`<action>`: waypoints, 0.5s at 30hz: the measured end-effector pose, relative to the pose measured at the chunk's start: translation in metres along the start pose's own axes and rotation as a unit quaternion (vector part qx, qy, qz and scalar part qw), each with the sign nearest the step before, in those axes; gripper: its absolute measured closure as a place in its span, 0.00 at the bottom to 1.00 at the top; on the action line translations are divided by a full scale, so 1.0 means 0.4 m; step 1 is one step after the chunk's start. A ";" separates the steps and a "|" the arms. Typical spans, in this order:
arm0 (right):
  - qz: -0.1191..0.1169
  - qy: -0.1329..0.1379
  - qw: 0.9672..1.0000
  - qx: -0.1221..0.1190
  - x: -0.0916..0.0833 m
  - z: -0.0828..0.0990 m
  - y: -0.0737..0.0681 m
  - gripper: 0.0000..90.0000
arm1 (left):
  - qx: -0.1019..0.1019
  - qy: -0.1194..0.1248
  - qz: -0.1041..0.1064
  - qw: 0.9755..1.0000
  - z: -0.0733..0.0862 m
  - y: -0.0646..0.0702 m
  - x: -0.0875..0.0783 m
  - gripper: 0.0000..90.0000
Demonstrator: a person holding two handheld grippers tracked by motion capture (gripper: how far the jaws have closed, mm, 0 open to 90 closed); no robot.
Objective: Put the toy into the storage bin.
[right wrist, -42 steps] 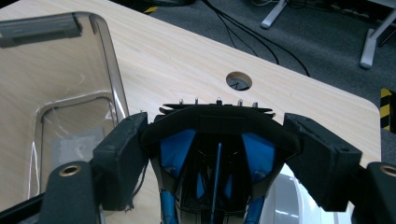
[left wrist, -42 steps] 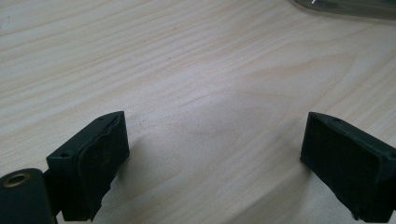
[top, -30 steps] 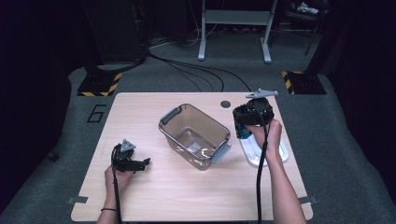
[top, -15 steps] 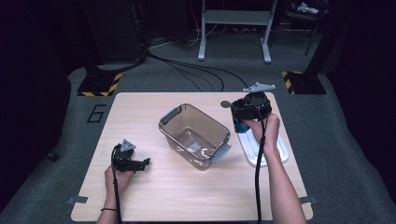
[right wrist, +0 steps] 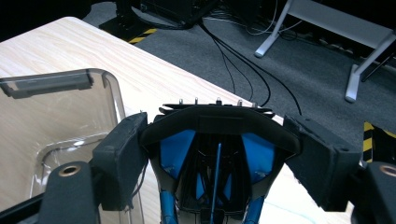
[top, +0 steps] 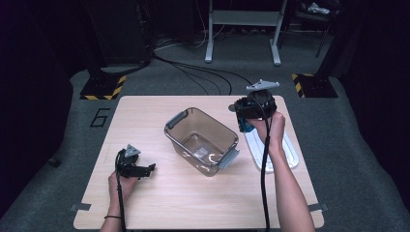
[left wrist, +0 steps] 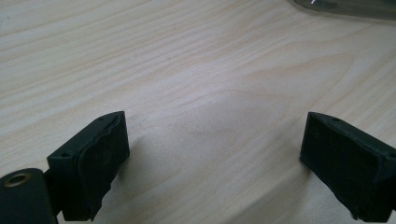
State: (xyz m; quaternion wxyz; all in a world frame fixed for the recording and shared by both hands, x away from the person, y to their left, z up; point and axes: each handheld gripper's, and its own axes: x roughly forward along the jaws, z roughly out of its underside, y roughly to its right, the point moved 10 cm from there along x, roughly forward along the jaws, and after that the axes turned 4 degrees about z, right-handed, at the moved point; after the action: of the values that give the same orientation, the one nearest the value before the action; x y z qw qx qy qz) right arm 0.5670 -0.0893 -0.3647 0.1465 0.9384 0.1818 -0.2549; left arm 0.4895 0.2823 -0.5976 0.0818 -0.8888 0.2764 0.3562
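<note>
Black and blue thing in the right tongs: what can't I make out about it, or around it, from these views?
- Black and blue thing: right gripper view, lower part cut off by the bottom edge; what it is, unclear.
- Same thing, high view: hand and right tongs cover most of it.
- White tray: forearm hides part.
- Clear bin: contents too small to tell.

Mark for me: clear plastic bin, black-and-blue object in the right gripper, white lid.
clear plastic bin (top: 180,117): high view, far grey handle.
black-and-blue object (right wrist: 219,154): right gripper view, middle, between the jaws.
white lid (top: 285,153): high view, right edge on the table.
</note>
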 end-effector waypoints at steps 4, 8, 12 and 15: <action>-0.002 0.005 1.000 -0.001 -0.004 -0.016 -0.012 0.27 | 0.000 0.000 0.000 1.000 0.000 0.000 0.000 0.09; -0.003 0.013 1.000 -0.010 -0.013 -0.034 -0.019 0.27 | 0.000 0.000 0.000 1.000 0.000 0.000 0.000 0.09; -0.006 0.021 1.000 -0.016 -0.023 -0.052 -0.033 0.27 | 0.000 0.000 0.000 1.000 0.000 0.000 0.000 0.09; -0.011 0.029 0.999 -0.020 -0.028 -0.065 -0.046 0.27 | 0.000 0.000 0.000 1.000 0.000 0.000 0.000 0.09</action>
State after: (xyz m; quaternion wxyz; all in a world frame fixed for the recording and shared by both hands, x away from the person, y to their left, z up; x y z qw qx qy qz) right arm 0.5614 -0.0664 -0.3406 0.1568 0.9402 0.2010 -0.2260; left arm 0.4895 0.2823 -0.5975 0.0820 -0.8890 0.2761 0.3560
